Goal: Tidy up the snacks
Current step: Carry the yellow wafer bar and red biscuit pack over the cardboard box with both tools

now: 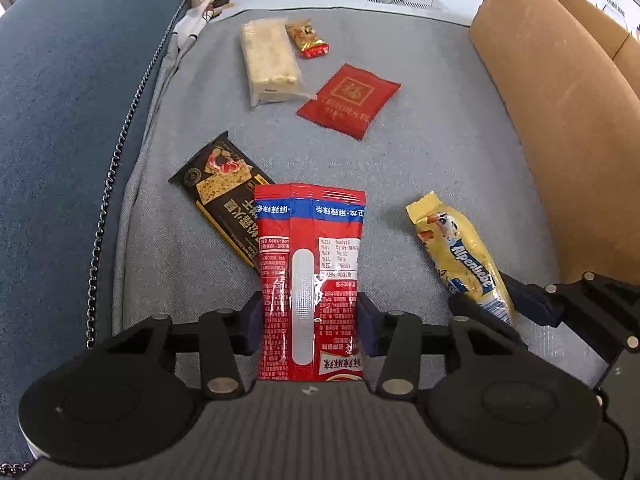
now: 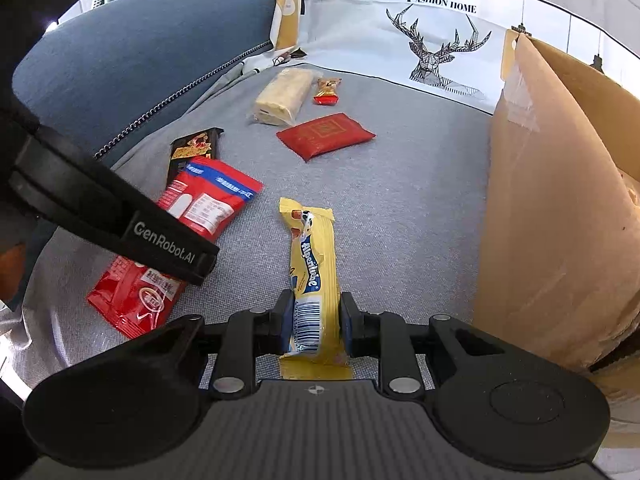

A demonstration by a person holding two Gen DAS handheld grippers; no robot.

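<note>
Two hand-held grippers are each pinching a snack on a grey sofa seat cushion (image 1: 420,184). The left gripper (image 1: 310,320) is clamping a red spicy-snack packet (image 1: 312,264) by its long sides, both pads pressing on the wrapper near the cushion's front edge; the packet is lying partly over a black cracker packet (image 1: 218,192) on its left. The right gripper (image 2: 313,322) is squeezing the barcode end of a yellow Alpenliebe candy stick (image 2: 314,264), its jaws closed tight on the wrapper, toward the front right of the cushion. A tall cardboard box (image 2: 560,208) is standing along the cushion's right edge. Toward the back edge are lying a flat red pouch (image 1: 348,100), a pale wrapped cake bar (image 1: 270,62) and, just beside that bar, a small red and gold candy (image 1: 308,38). A blue armrest (image 1: 68,120) is bordering the left edge.
</note>
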